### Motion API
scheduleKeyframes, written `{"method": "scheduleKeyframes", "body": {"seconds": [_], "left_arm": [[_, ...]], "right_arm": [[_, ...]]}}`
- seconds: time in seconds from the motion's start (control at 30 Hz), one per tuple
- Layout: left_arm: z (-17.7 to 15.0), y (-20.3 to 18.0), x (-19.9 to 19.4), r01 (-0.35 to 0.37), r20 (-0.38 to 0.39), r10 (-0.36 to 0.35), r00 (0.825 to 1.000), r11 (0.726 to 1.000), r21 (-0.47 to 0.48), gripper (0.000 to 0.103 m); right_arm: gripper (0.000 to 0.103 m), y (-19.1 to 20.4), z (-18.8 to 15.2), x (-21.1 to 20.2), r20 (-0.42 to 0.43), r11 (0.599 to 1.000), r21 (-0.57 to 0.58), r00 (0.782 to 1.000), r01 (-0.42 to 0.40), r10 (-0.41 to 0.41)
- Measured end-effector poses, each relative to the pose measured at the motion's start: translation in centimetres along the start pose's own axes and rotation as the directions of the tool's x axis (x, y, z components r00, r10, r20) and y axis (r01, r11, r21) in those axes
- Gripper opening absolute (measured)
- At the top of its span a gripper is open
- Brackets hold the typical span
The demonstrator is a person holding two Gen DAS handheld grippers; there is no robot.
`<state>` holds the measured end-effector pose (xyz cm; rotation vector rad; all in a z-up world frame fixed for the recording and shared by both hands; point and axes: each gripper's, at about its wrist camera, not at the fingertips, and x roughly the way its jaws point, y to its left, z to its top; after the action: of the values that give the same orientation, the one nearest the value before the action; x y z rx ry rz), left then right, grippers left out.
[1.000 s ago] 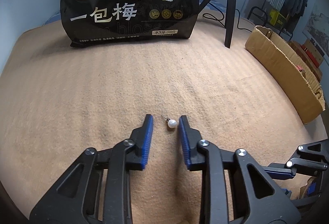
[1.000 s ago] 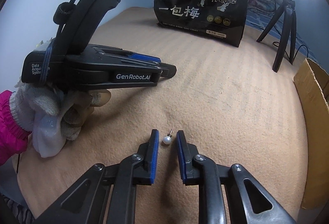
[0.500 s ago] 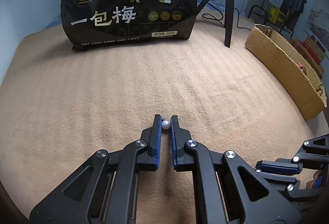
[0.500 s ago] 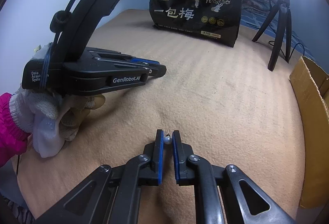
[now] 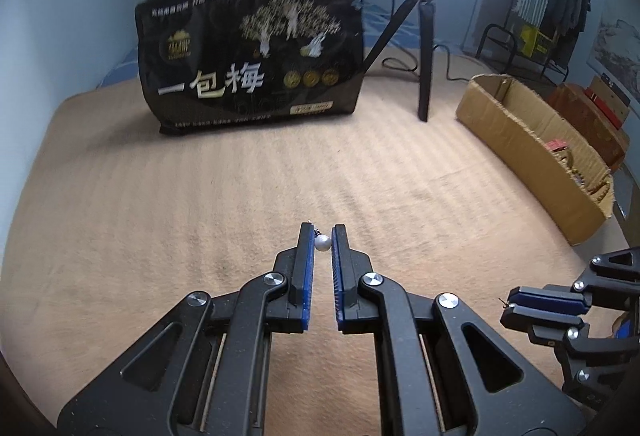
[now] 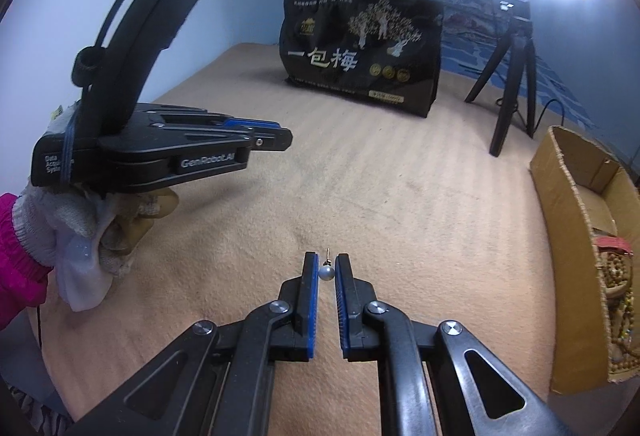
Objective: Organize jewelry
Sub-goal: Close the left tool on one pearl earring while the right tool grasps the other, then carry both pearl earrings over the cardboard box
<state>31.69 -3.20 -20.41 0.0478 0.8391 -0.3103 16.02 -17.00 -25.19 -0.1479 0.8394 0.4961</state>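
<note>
Two pearl stud earrings are held above the beige blanket (image 5: 200, 196). My left gripper (image 5: 323, 238) is shut on one pearl earring (image 5: 322, 243), its post pointing forward past the blue pads. My right gripper (image 6: 326, 268) is shut on the other pearl earring (image 6: 326, 272), post sticking up ahead. In the right wrist view the left gripper (image 6: 286, 137) hovers at left, held by a gloved hand (image 6: 100, 232) with a pink sleeve. The right gripper (image 5: 506, 310) shows at the lower right of the left wrist view, a thin post poking from its tip.
An open cardboard box (image 5: 532, 152) (image 6: 580, 236) with beads and jewelry inside lies along the blanket's right side. A black printed bag (image 5: 248, 56) stands at the back, a ring-light tripod (image 5: 424, 48) beside it. A clothes rack stands far right.
Both grippers closed on their pearl earrings, which lay on the blanket a second ago, and both have risen, lifting the earrings off the blanket.
</note>
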Motion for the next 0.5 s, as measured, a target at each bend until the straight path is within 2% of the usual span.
{"method": "scheduleKeyframes", "body": {"seconds": [0.5], "left_arm": [[2.0, -5.7, -5.1, 0.045, 0.087, -0.051, 0.995, 0.997, 0.064, 0.006]], "right_arm": [[0.006, -2.7, -0.4, -6.0, 0.058, 0.996, 0.05, 0.996, 0.072, -0.074]]}}
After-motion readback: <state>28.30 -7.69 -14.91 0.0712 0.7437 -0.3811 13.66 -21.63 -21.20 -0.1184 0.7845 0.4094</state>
